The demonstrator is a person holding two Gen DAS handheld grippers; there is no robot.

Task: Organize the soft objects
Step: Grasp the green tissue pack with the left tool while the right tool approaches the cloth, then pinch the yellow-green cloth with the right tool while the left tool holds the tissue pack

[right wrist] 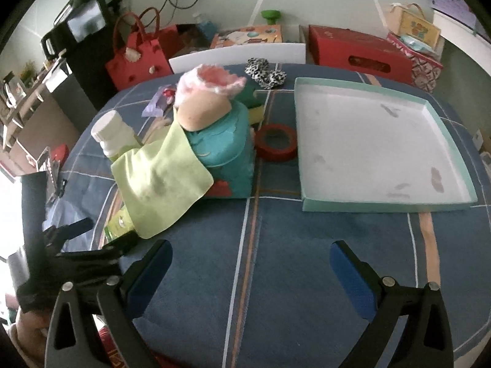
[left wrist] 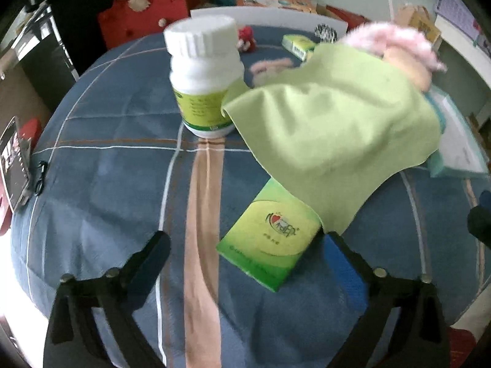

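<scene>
A: Cloth status?

B: One light-green cloth, thin, smooth, creased. It hangs off the teal box, top edge tucked under the peach plush with the pink frill. Lower corner trails toward 7 o'clock over a green carton.

A: Claws?

B: Left gripper spread wide, nothing gripped. Carton and the cloth's corner sit between its fingers, no pad contact that I can see. Right gripper wide open too, bare quilt between its blue pads.

A: Soft-item count?

B: One cloth, one plush, one black-and-white spotted fabric piece at 12 o'clock from the box.

A: The rest?

B: One white bottle, just beside the cloth at its 9 o'clock. One red tape roll at 3 o'clock of the box. One shallow tray, nothing in it, further out at 3 o'clock. Two green cartons in the left view, the second far back.
</scene>
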